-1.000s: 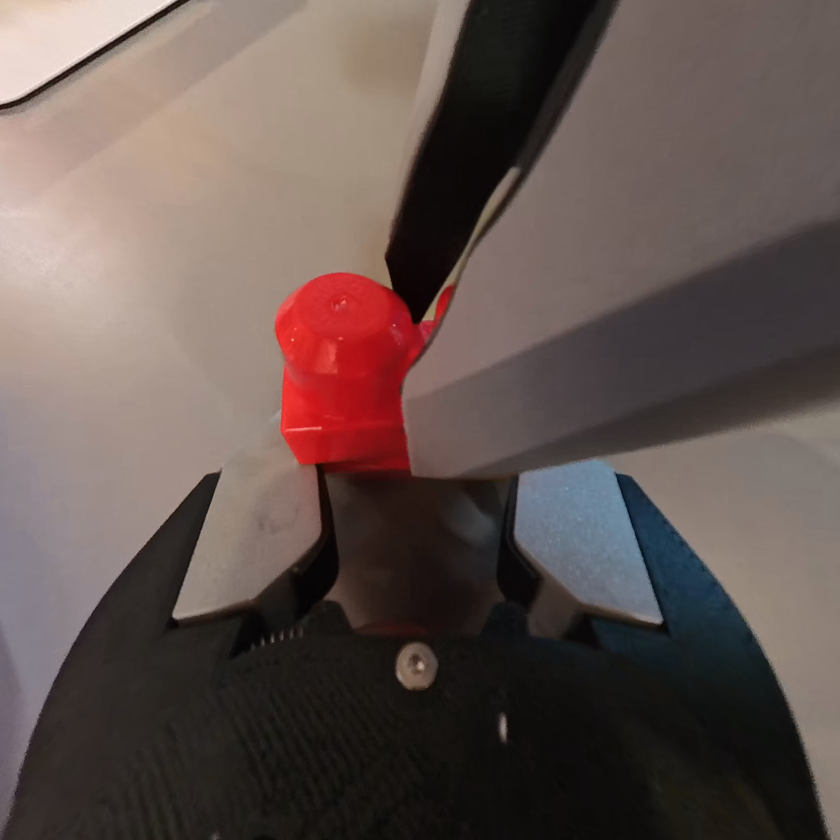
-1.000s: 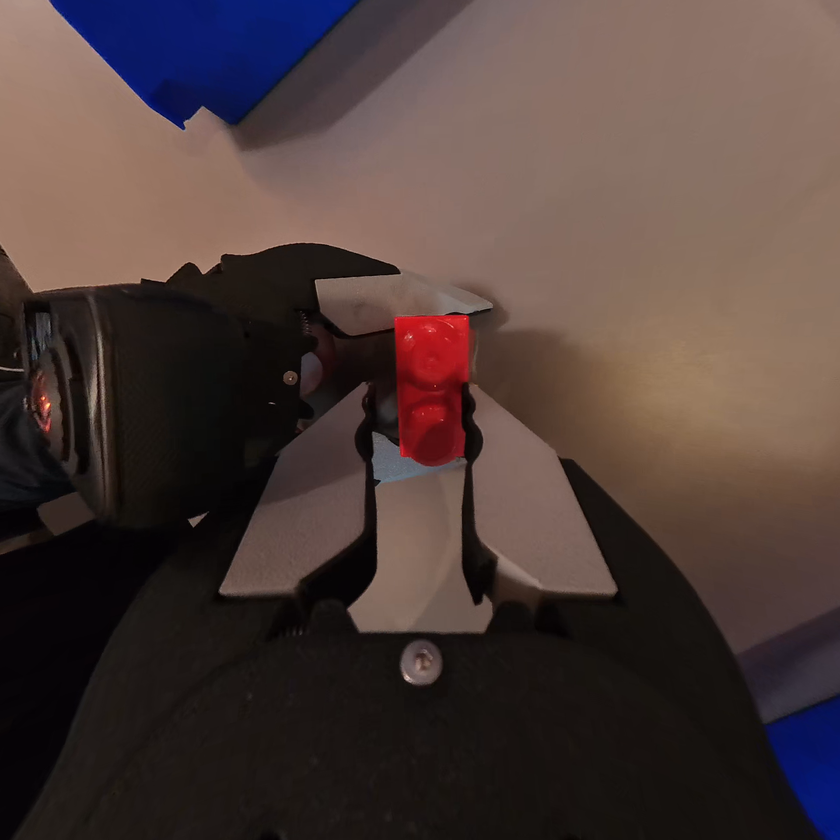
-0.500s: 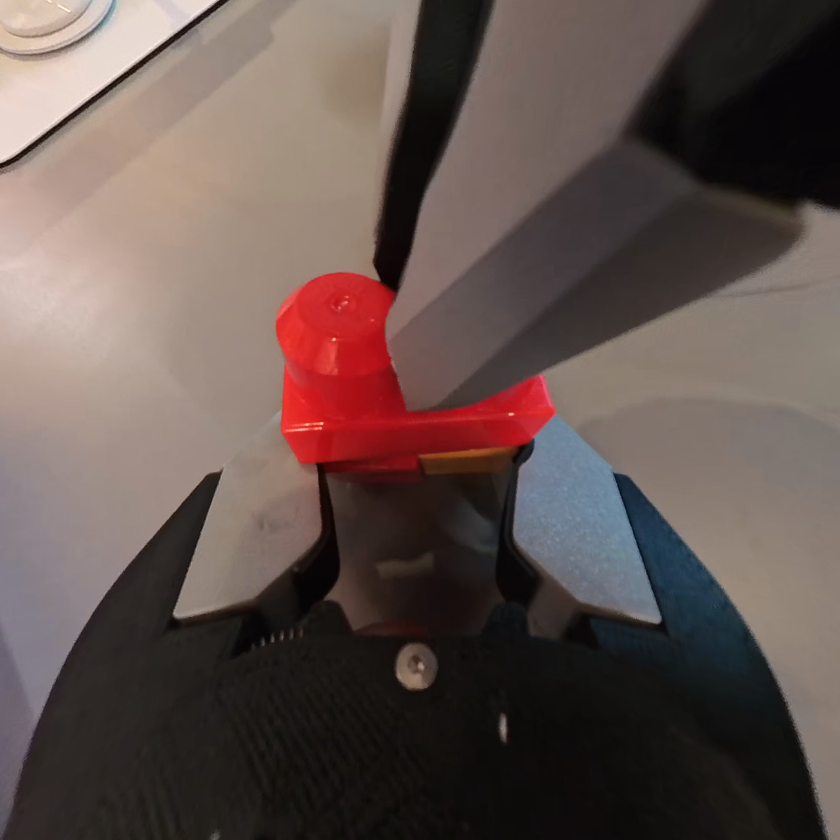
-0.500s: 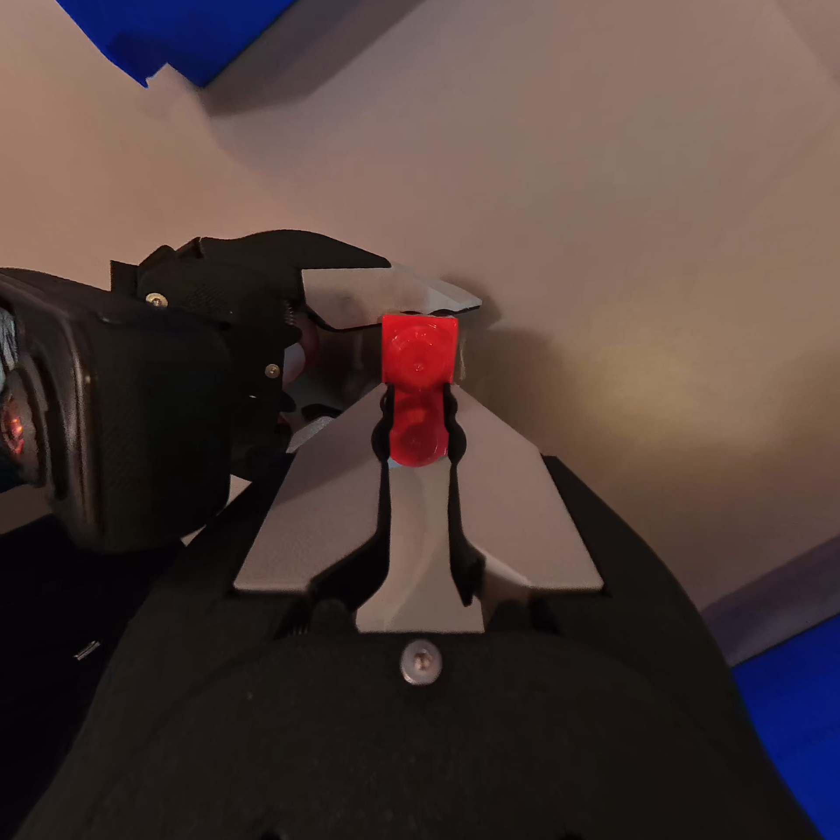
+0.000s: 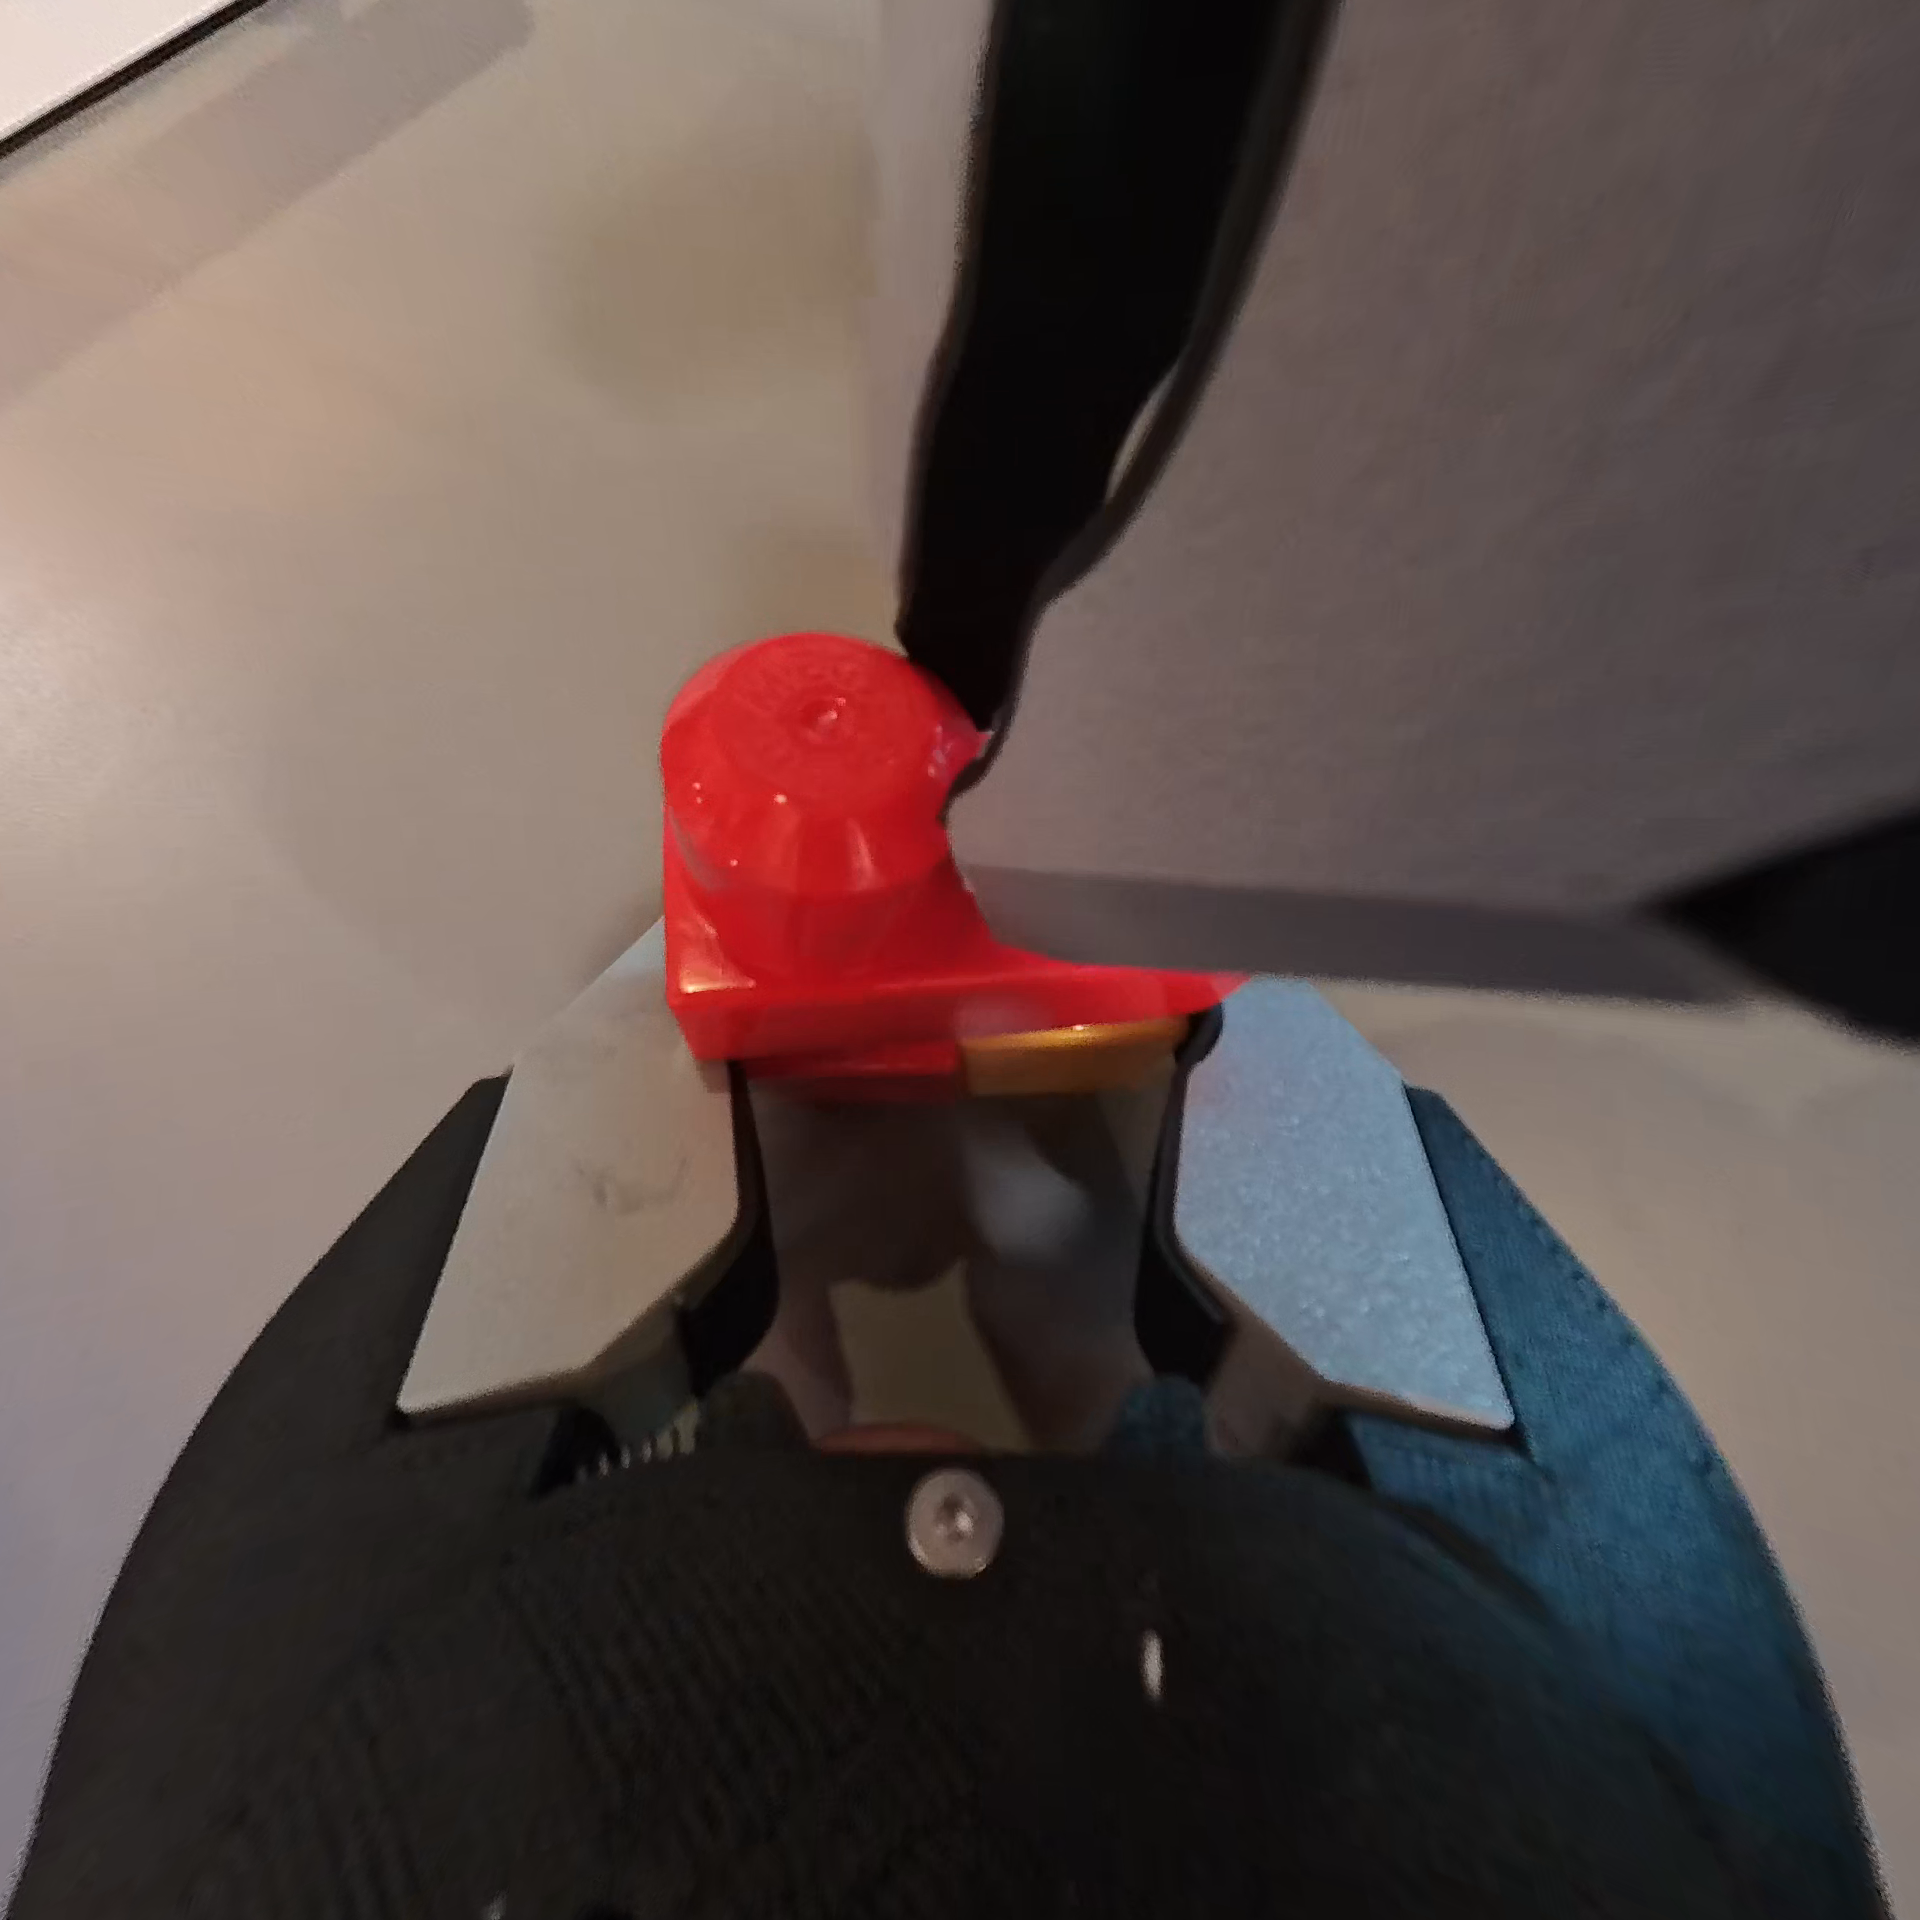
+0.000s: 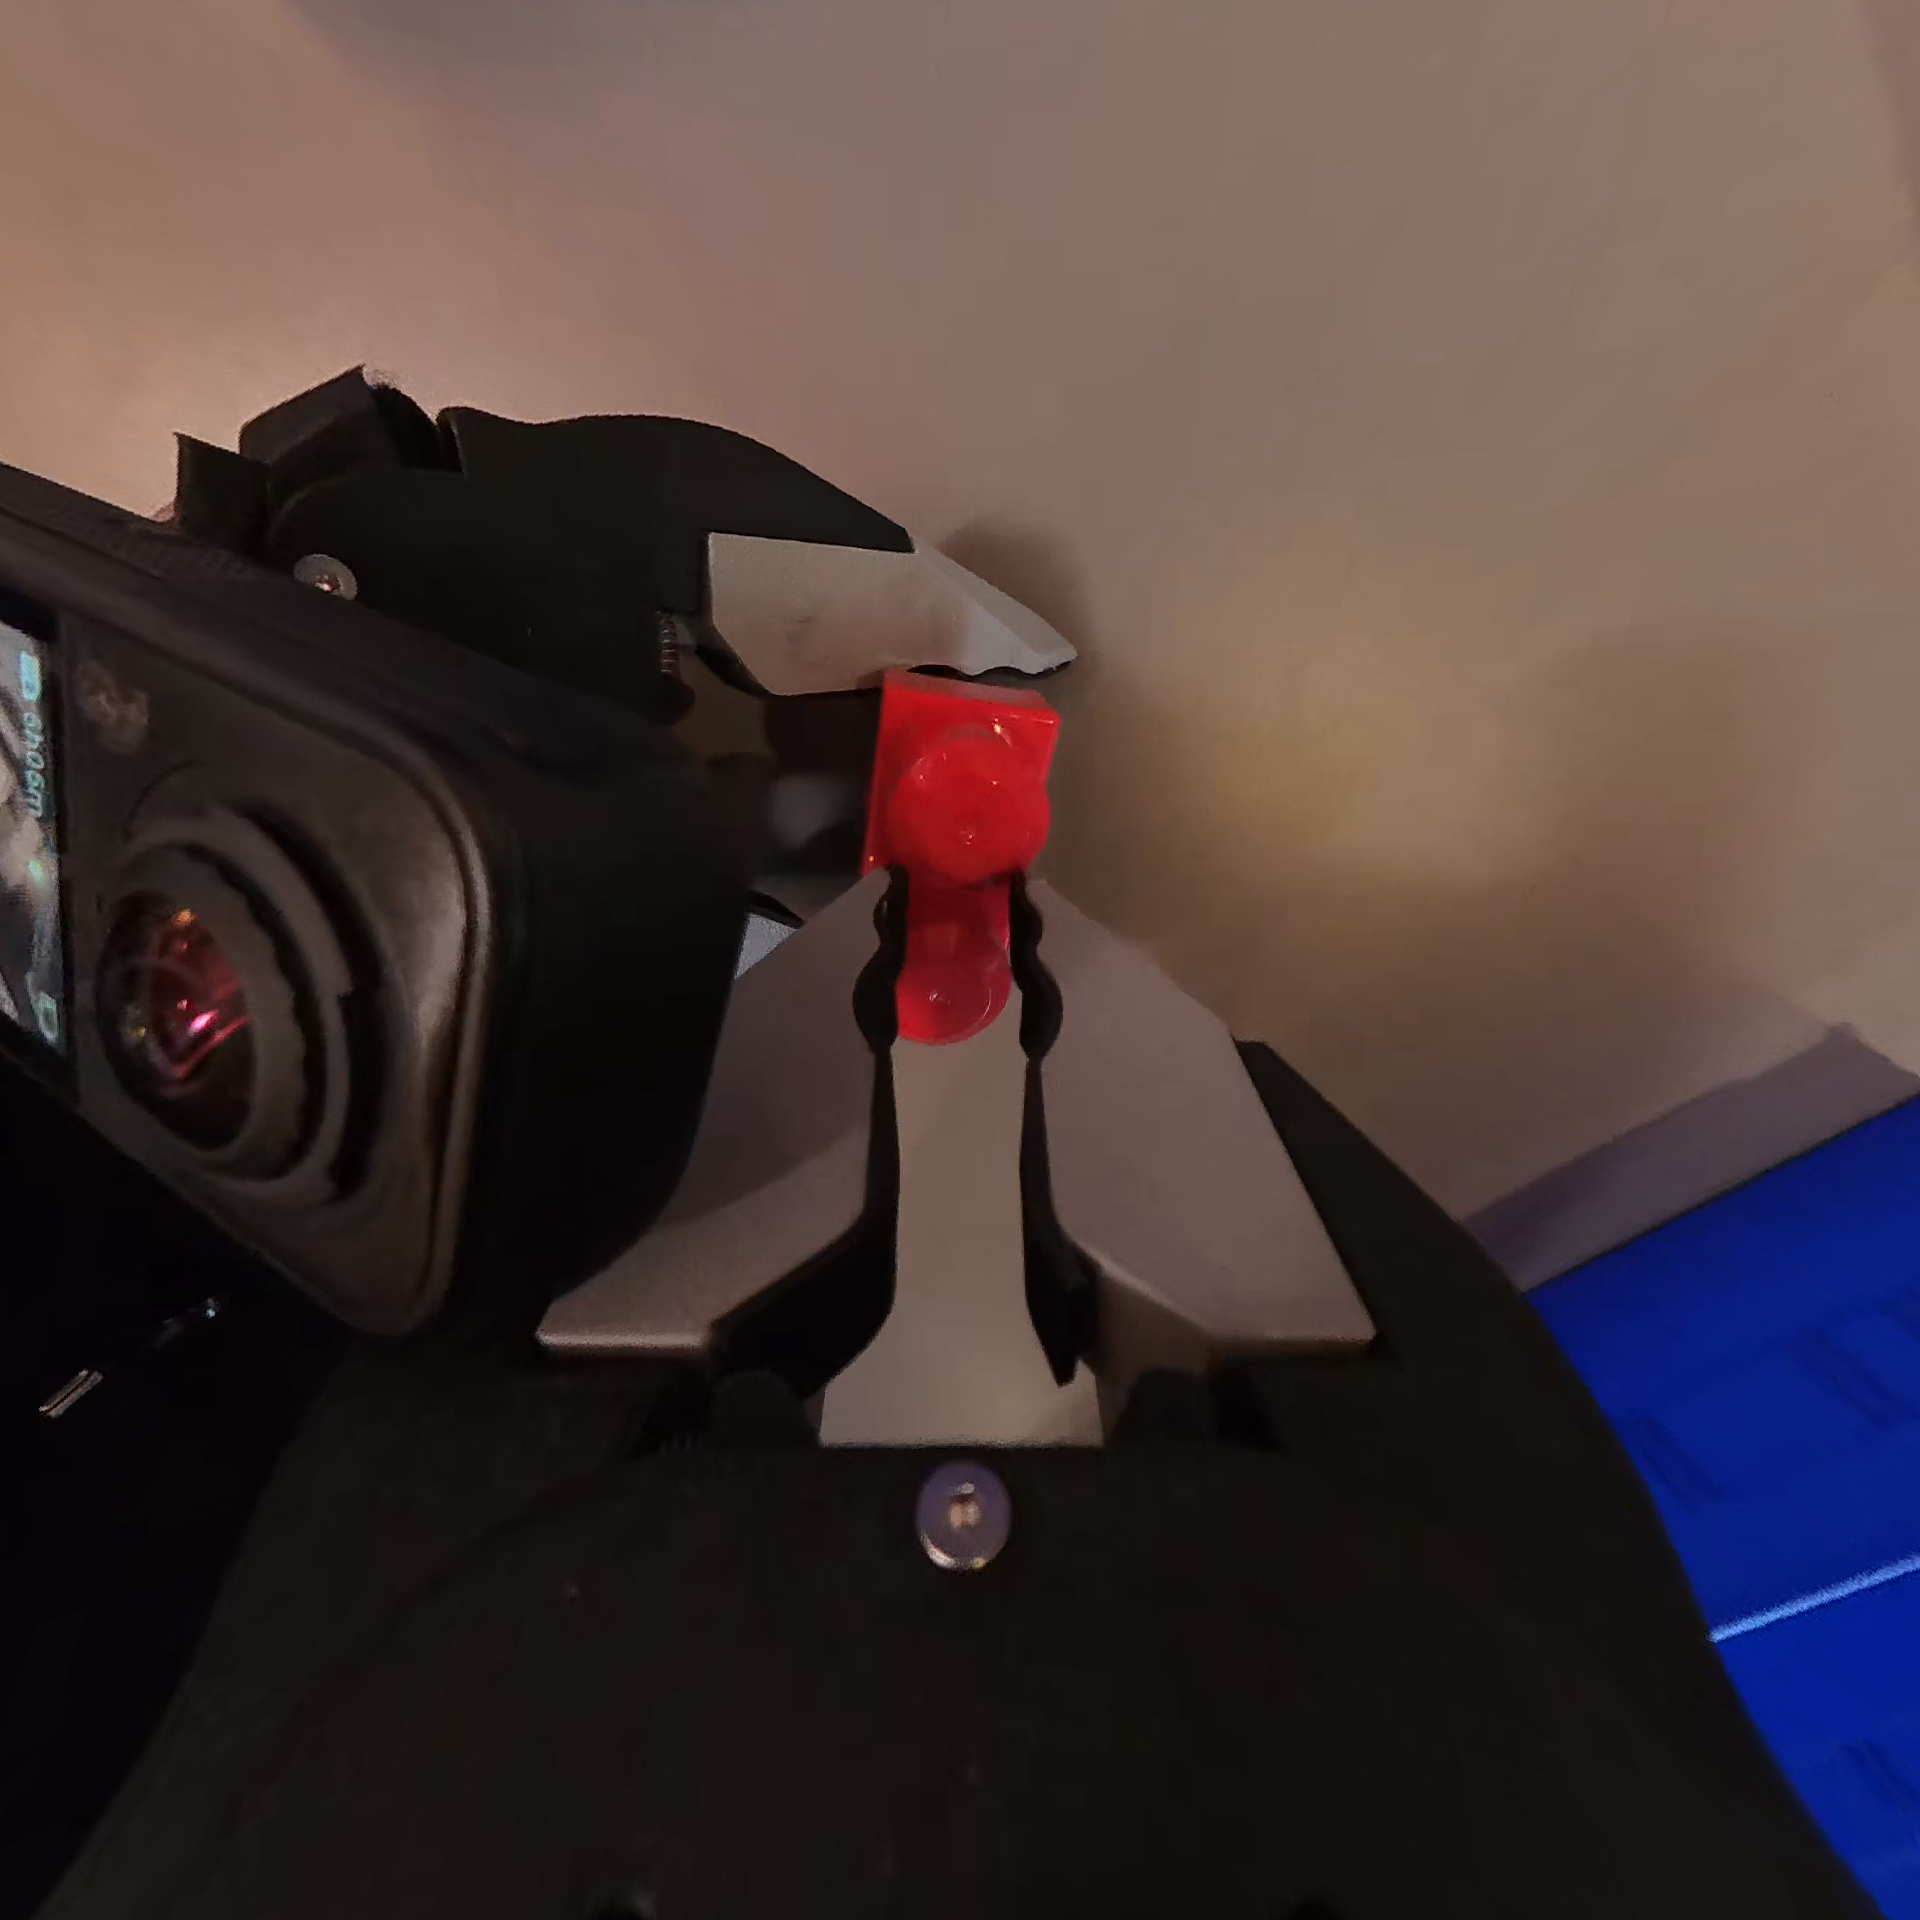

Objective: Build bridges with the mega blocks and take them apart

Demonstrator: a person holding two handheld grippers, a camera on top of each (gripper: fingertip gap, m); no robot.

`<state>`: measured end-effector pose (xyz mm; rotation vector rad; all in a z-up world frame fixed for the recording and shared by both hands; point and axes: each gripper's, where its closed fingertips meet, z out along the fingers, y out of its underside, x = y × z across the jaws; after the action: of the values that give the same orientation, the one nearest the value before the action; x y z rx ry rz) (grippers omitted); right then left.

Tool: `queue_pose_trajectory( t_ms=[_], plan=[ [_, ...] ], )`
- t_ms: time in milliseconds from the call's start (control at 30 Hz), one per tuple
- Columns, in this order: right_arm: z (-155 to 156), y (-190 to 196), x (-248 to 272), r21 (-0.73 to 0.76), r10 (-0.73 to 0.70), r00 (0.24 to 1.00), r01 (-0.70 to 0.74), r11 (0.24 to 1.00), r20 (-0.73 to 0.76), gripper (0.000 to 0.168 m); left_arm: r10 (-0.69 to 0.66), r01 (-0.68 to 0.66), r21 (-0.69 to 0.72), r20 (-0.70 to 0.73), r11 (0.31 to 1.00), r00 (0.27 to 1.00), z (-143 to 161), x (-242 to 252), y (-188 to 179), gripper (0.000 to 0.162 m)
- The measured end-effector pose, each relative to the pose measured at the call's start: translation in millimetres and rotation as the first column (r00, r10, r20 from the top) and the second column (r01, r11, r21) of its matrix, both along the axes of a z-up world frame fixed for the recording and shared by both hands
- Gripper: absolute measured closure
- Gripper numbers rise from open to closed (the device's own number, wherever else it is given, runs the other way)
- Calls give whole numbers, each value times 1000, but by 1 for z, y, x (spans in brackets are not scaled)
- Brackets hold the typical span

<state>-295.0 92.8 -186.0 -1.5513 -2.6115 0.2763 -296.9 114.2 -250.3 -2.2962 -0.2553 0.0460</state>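
A red two-stud mega block sits on top of a smaller red piece and an orange block. My left gripper is shut on this small stack, held above the table. My right gripper comes in from the upper right and is shut on the red block's near stud. Its grey finger hides that stud in the left wrist view. In the right wrist view the left gripper's upper finger presses the block's far end. The lower blocks are hidden there.
The beige table top lies behind the blocks. A blue bin or mat is at the lower right of the right wrist view. A white flat object's edge is at the far upper left of the left wrist view. Across from one pair of fingers to the other is roughly 7 cm.
Both grippers kept their hold. The right gripper rocked and tilted on the red block, and the right view swung so the blue shape at its top left left the frame.
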Motion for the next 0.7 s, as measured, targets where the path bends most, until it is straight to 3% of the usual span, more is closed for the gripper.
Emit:
queue_pose_trajectory(
  t_ms=[200, 367, 633, 700],
  plan=[
    [1, 0, 7, -16, 6, 999, -5, 1000, 35, 154, 3, -3, 2, 4, 1000, 1000, 0, 4, 2, 71],
    [1, 1, 9, 21, 0, 996, -2, 1000, 92, 153, 85, -85, -18, 2, 996, 996, -2, -7, -1, 38],
    [6, -5, 10, 57, 17, 994, -23, 998, 111, 153, 143, -142, 26, -12, 989, 990, 5, -9, -10, 28],
    [7, -4, 10, 75, 13, 994, -22, 997, 111, 154, 200, -199, 39, -46, 979, 979, 9, -15, -17, 39]
  ],
)
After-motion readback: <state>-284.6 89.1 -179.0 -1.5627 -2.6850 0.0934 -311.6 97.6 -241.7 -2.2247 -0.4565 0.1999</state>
